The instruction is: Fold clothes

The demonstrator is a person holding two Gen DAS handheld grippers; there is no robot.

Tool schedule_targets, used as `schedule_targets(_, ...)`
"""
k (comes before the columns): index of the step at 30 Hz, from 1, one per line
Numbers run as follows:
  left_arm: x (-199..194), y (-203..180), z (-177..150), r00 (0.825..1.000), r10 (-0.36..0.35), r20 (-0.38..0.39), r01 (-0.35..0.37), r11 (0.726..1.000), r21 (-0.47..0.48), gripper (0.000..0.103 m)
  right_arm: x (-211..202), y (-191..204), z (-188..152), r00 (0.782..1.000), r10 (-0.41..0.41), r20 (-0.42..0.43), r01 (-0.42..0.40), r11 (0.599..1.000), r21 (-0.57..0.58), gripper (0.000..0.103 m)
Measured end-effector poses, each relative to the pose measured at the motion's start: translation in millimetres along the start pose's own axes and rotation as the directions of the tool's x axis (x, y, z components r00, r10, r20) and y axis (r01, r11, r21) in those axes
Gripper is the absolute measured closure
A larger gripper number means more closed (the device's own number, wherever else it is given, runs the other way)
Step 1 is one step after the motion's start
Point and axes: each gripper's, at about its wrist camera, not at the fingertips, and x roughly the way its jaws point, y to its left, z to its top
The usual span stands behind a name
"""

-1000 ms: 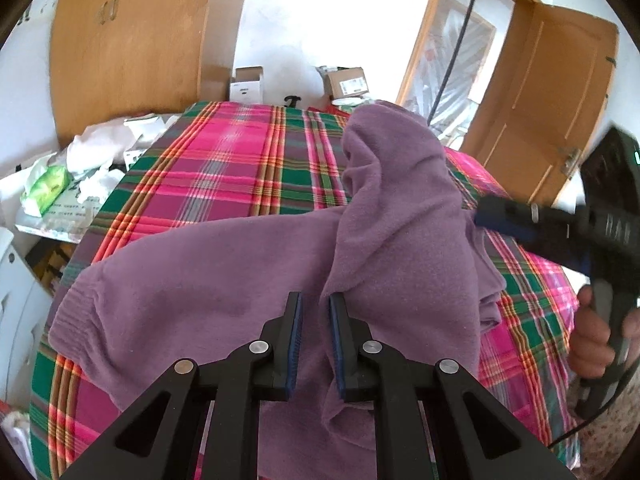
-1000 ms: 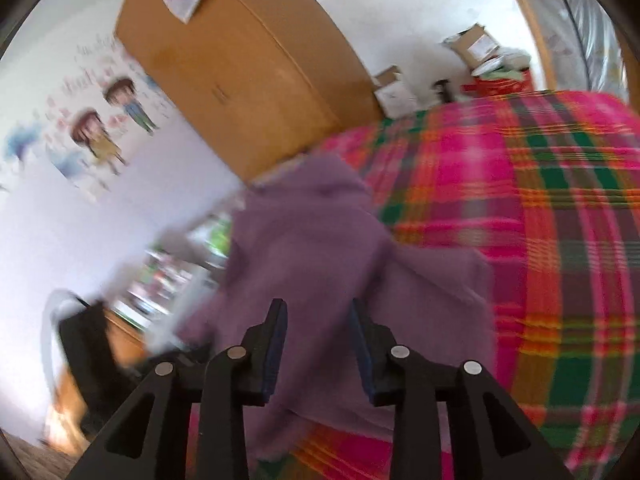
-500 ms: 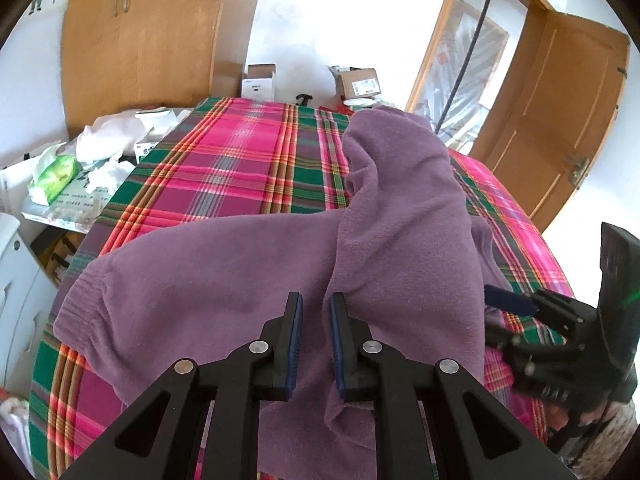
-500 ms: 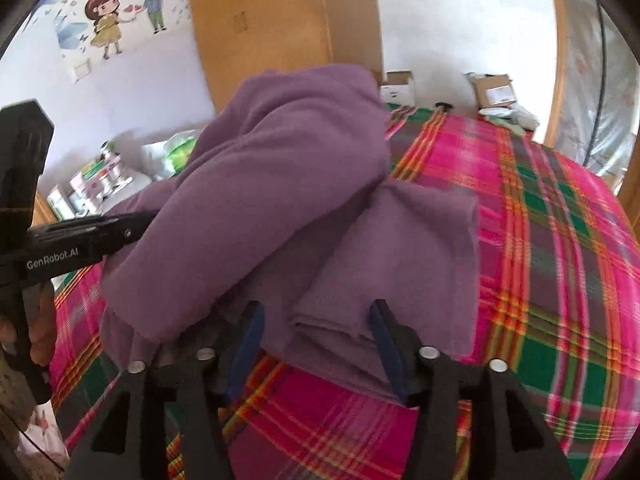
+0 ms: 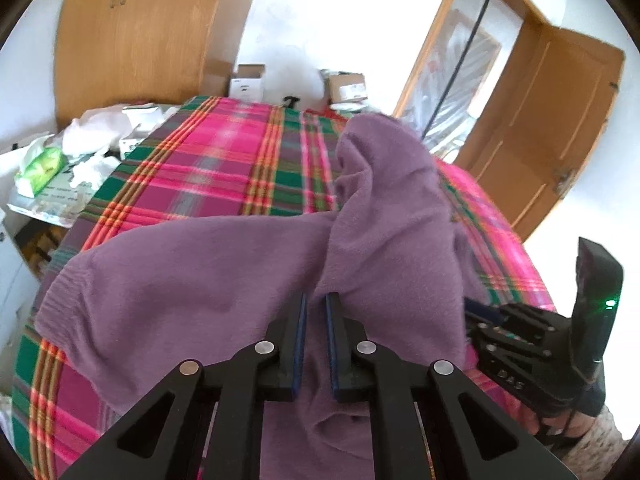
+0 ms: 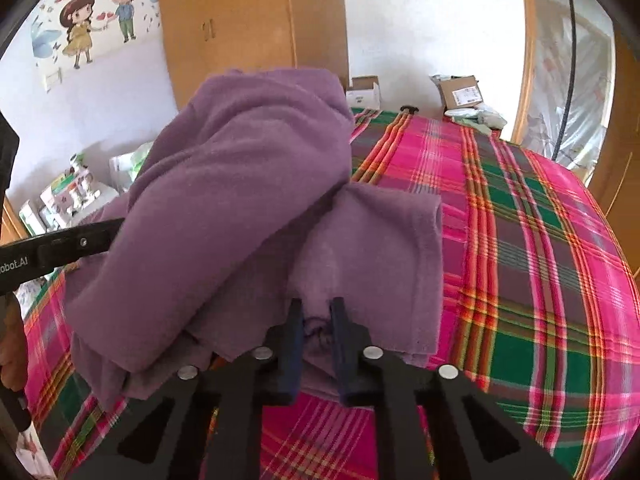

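A purple sweater [image 5: 224, 276] lies on a bed with a pink and green plaid cover [image 5: 224, 164]. One part is bunched up in a tall hump [image 5: 384, 184]. My left gripper [image 5: 315, 304] is shut on the sweater's fabric at the near edge. In the right wrist view the sweater [image 6: 240, 208] fills the left half. My right gripper [image 6: 316, 312] is shut on its near folded edge. The right gripper also shows at the right of the left wrist view [image 5: 472, 308], against the sweater.
The plaid cover [image 6: 540, 260] stretches to the right of the sweater. A side table with white bags and a green pack [image 5: 40, 166] stands left of the bed. Cardboard boxes [image 5: 246, 84] and a wooden wardrobe [image 5: 136, 36] are behind. A wooden door [image 5: 552, 120] is at the right.
My right gripper swung in from the side to the sweater's near edge and closed from wide open onto the fabric. My left gripper stayed shut on the sweater and moved slightly.
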Motion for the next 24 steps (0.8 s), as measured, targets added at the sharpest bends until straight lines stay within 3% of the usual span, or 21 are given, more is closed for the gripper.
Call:
schedule_targets(15,-11.4,-24.2,3.3,0.997,-0.075,0.033,0.074,0.997,0.016,0.094,-80.5,-58.3,-1.0,0.98,-0.109,0.169,0.081,0.983,0.168,0.092)
schedule_targets(24,-13.6,-33.1,2.3,0.998,-0.049,0.046,0.048,0.998,0.028,0.094,-95.5,-100.1,-8.8,0.968,-0.189,0.168,0.144,0.958,0.249,0.094)
